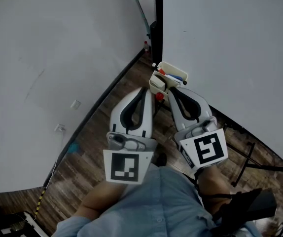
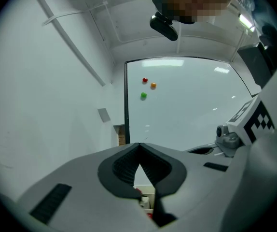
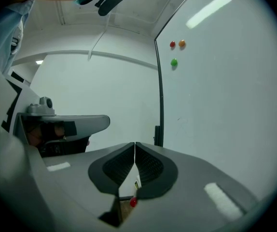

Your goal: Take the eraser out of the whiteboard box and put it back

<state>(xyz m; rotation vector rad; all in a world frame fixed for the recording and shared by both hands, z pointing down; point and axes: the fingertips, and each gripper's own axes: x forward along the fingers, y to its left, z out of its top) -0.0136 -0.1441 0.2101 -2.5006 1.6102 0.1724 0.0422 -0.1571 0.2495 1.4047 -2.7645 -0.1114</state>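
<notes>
- Both tools are empty. The left gripper (image 1: 142,91) has its jaws together at the tips, and so does the right gripper (image 1: 174,91), with nothing between either pair.
- The whiteboard box (image 1: 170,76) hangs at the lower left corner of the whiteboard (image 1: 230,43), just ahead of both tips.
- I see markers (image 1: 173,75) in it but can't pick out the eraser. I take it to be inside.
- I'd open one pair of jaws before reaching in and come over the box's front rim. I'd grip the eraser across its narrow sides and keep the other tool clear.
- A small red piece (image 1: 159,97) sits below the box, between the tips. I'd avoid knocking it.
- Around: a plain white wall (image 1: 57,58), a dark wooden floor (image 1: 82,162), and three coloured magnets (image 2: 144,95) high on the board.
</notes>
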